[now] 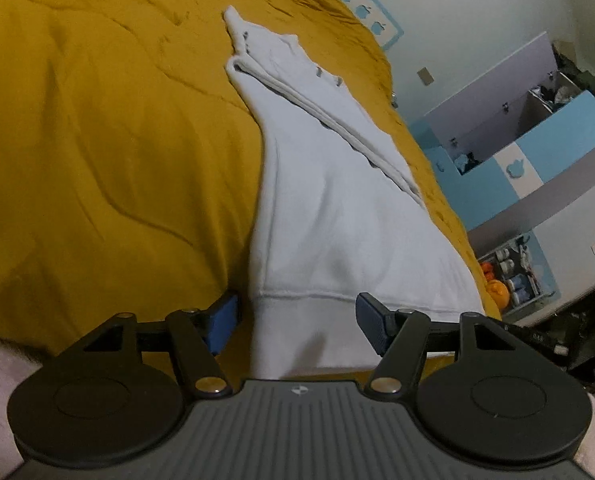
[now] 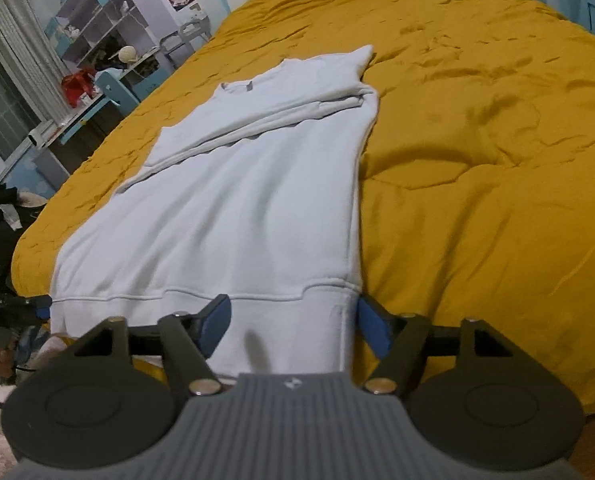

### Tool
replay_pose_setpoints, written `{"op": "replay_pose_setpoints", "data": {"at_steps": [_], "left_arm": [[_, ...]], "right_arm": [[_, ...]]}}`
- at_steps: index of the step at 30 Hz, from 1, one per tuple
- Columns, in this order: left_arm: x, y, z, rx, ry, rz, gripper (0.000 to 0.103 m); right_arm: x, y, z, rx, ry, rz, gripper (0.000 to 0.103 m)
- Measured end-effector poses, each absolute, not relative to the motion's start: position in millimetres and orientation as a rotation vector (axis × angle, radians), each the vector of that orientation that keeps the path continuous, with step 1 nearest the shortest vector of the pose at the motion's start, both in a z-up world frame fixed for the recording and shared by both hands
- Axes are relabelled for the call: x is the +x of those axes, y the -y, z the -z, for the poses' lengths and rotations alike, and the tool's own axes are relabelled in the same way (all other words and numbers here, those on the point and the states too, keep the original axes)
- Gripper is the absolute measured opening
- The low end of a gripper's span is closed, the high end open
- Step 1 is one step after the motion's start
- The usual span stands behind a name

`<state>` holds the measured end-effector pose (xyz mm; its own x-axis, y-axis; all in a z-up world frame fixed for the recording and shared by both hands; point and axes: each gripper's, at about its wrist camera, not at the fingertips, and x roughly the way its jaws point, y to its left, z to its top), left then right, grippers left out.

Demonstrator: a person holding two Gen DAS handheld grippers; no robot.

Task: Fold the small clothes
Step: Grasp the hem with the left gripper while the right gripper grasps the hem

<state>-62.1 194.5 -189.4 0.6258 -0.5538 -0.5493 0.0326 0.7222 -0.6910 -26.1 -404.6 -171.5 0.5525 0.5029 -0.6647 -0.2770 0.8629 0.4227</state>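
A white sweatshirt (image 1: 329, 208) lies flat on the mustard bedspread (image 1: 97, 140), sleeves folded across its upper body, hem nearest me. My left gripper (image 1: 297, 320) is open, its blue pads either side of the hem's left corner. In the right wrist view the sweatshirt (image 2: 233, 200) runs away from me; my right gripper (image 2: 293, 320) is open, its pads straddling the hem's right corner. The left gripper's blue tip (image 2: 41, 308) shows at the hem's far left end.
The bedspread (image 2: 477, 160) stretches wide to the right. Blue and grey shelving (image 1: 529, 148) stands beyond the bed edge. A desk, chair and cluttered shelves (image 2: 97, 52) stand at the far left by a curtained window.
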Motion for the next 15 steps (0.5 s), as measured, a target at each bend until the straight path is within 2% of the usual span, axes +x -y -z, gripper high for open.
{"op": "replay_pose_setpoints", "data": {"at_steps": [5,9,10,11,12,14,15], "left_arm": [[-56.0,-184.2,191.3,-0.617,-0.874,0.369,0.076],[-53.7,-191.2,195.9,-0.709,-0.868,0.396,0.076],[-54.3,-191.2,197.6,-0.724,-0.863,0.415,0.076],[-55.7,-191.2,198.8,-0.736,-0.859,0.440,0.072],[-57.1,-189.3,198.3,-0.746,-0.853,0.464,0.067],[-57.9,-187.8,197.6,-0.745,-0.838,0.494,0.039],[-57.2,-187.8,197.7,-0.739,-0.840,0.490,0.032]], "right_arm": [[-21.2,405.9,174.8,0.331,-0.883,-0.502,0.069],[-20.1,407.8,179.3,0.359,-0.888,-0.504,0.068],[-20.7,407.3,178.6,0.371,-0.886,-0.521,0.064],[-20.9,406.6,178.6,0.386,-0.889,-0.551,0.059],[-20.9,404.9,179.0,0.397,-0.900,-0.579,0.050],[-21.6,399.8,179.9,0.365,-0.912,-0.581,0.047],[-22.1,397.4,182.1,0.338,-0.917,-0.580,0.043]]}}
